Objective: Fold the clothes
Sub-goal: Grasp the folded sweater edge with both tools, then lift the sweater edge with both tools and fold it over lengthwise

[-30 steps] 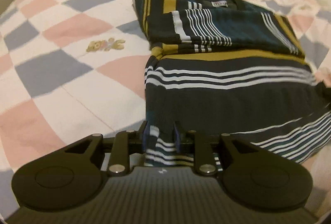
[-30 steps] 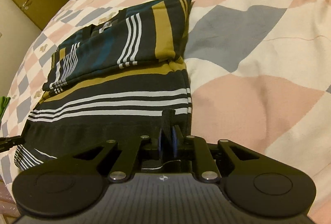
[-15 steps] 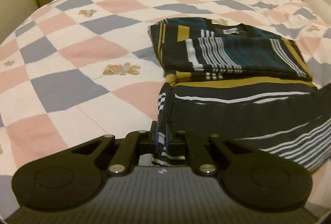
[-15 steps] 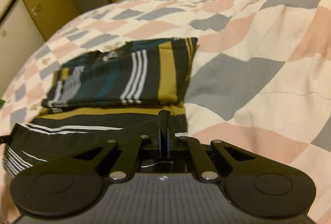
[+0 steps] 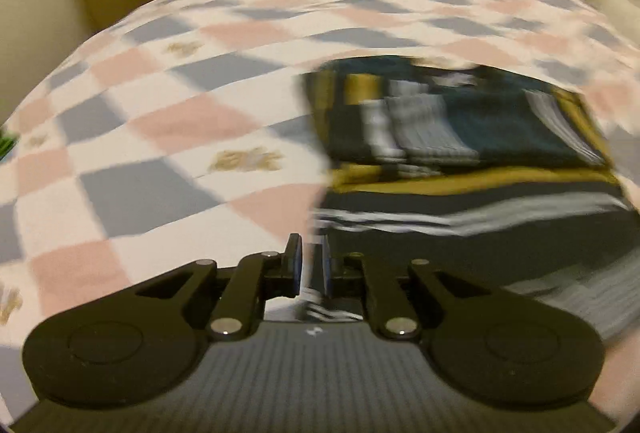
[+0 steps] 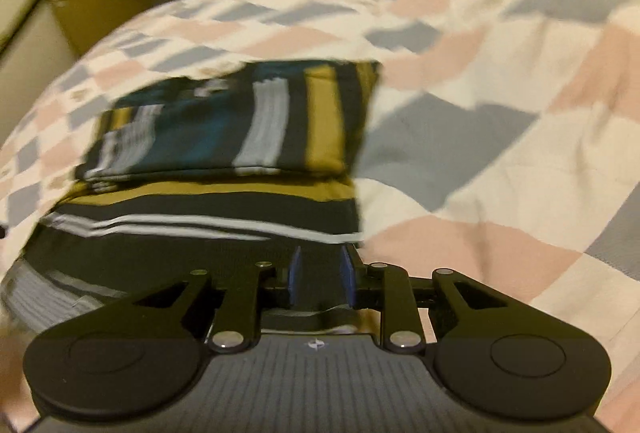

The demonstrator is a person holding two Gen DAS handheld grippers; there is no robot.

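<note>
Right hand-held gripper (image 6: 319, 279) jaws now spread, hem released; left hand-held gripper (image 5: 307, 269) still pinching near-left corner of striped shirt (image 5: 460, 161); shirt part-folded on checked bed (image 5: 160, 121), sleeves folded across far half

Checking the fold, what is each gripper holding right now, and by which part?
Left gripper pinches the striped shirt at its near hem corner. Right gripper looks open around the hem, not gripping.
</note>
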